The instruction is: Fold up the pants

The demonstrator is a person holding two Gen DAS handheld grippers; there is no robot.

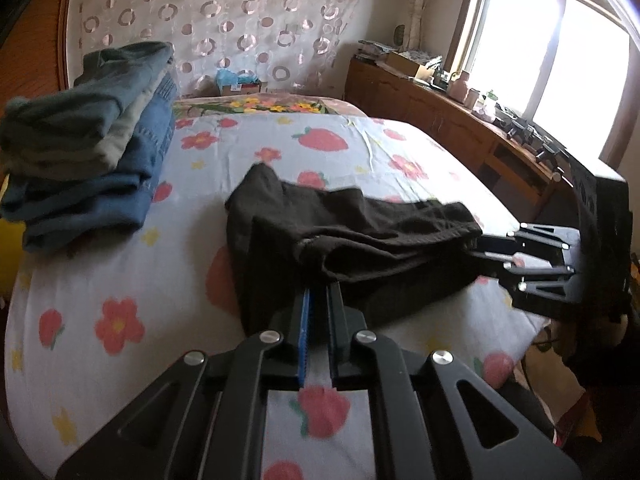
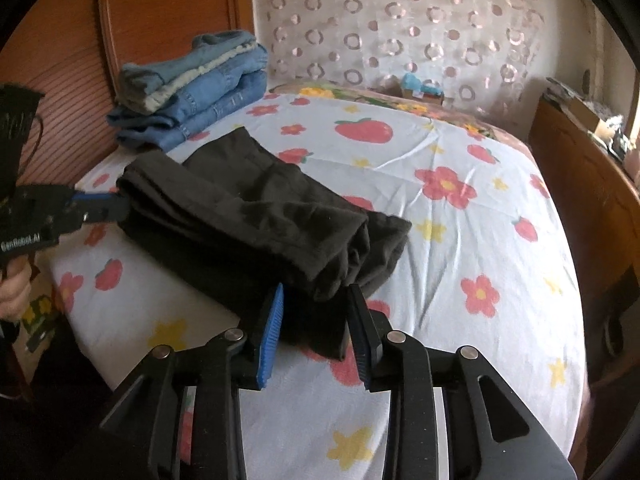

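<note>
Where the two wrist views overlap, the notes run from the grippers outward.

Left gripper (image 1: 318, 300): jaws pressed together on the near edge of the dark pants (image 1: 340, 236); cloth seems pinched between the pads, its hem hiding the tips. From the right wrist view the same tool (image 2: 116, 210) bites the far-left end of the bundle.

Right gripper (image 2: 316, 304): jaws spread, a fold of the pants (image 2: 256, 216) between them but the pads not pressing on it. In the left wrist view it (image 1: 478, 246) sits at the bundle's right end.

Pants, position: folded into a thick, uneven bundle across the near half of the bed (image 2: 460, 264), one gripper at each end, lying flat on the sheet.

Pants, handling: soft, limp knit-like cloth, light by the look of it; layers likely to slide over each other and sag if lifted by one layer only.

Where to grip: judged best at the doubled edges or corners, taking all layers at once, both ends level.

Risk: a loose right end may unfold.

Stack of folded jeans (image 2: 192, 92): far left of the bed, well apart from the pants.

Beyond: wooden sideboard (image 1: 460, 128) under the window (image 1: 552, 72).
</note>
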